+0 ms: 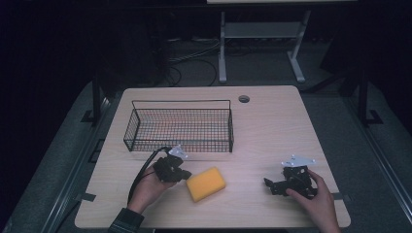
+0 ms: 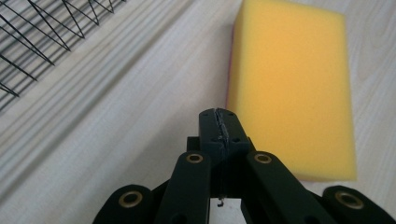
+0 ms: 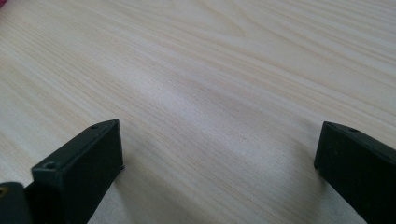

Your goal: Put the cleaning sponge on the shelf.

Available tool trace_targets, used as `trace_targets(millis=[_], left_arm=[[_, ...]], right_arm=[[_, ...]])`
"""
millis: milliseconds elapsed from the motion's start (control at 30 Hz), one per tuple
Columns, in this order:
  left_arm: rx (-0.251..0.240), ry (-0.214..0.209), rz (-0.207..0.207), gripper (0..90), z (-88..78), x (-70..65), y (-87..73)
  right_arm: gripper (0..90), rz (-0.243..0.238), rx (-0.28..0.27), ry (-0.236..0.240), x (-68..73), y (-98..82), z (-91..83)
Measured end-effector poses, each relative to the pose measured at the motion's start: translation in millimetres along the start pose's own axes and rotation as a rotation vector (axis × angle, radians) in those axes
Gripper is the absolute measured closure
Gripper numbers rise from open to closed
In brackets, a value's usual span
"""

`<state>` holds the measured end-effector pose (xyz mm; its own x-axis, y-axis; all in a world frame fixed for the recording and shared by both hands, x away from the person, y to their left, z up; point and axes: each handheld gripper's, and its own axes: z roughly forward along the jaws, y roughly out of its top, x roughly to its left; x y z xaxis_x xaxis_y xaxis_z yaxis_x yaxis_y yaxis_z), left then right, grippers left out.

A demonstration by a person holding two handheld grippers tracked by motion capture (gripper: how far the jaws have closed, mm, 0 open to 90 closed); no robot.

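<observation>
A yellow sponge (image 1: 206,183) lies flat on the wooden table (image 1: 272,126), near the front edge. My left gripper (image 1: 187,175) is just left of it, held low in a hand, its tips close to the sponge's left end. In the left gripper view the two black jaws are pressed together with nothing between them (image 2: 219,122), and the sponge (image 2: 292,88) lies just ahead and to the right. My right gripper (image 1: 270,186) rests at the front right of the table, well apart from the sponge. Its jaws stand wide open (image 3: 219,154) over bare wood.
A black wire basket (image 1: 180,127) stands behind the left gripper, toward the table's middle left; its mesh (image 2: 42,32) shows at the upper left of the left gripper view. A round cable hole (image 1: 244,99) sits near the far edge. A black cable (image 1: 141,174) trails from the left gripper.
</observation>
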<state>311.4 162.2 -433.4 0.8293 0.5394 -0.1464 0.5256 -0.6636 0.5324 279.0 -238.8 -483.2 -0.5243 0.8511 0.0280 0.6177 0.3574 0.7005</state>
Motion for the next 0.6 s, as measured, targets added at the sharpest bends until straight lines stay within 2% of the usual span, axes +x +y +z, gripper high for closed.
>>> trace_targets(millis=[200, 467, 600], left_arm=[[0.019, -0.008, 0.01, 89.6, -2.8, -6.5, -4.1], [0.021, -0.017, 0.002, 89.6, -3.1, -16.2, -9.7], [0.028, -0.018, -0.001, 89.4, -2.6, -16.1, -10.2]], right_arm=[[0.4, 0.0, 0.0, 0.0, 0.1, -0.1, -0.1], [0.4, 0.0, 0.0, 0.001, 0.3, -0.2, -0.2], [0.4, -0.002, 0.001, 0.001, 0.1, -0.2, -0.3]])
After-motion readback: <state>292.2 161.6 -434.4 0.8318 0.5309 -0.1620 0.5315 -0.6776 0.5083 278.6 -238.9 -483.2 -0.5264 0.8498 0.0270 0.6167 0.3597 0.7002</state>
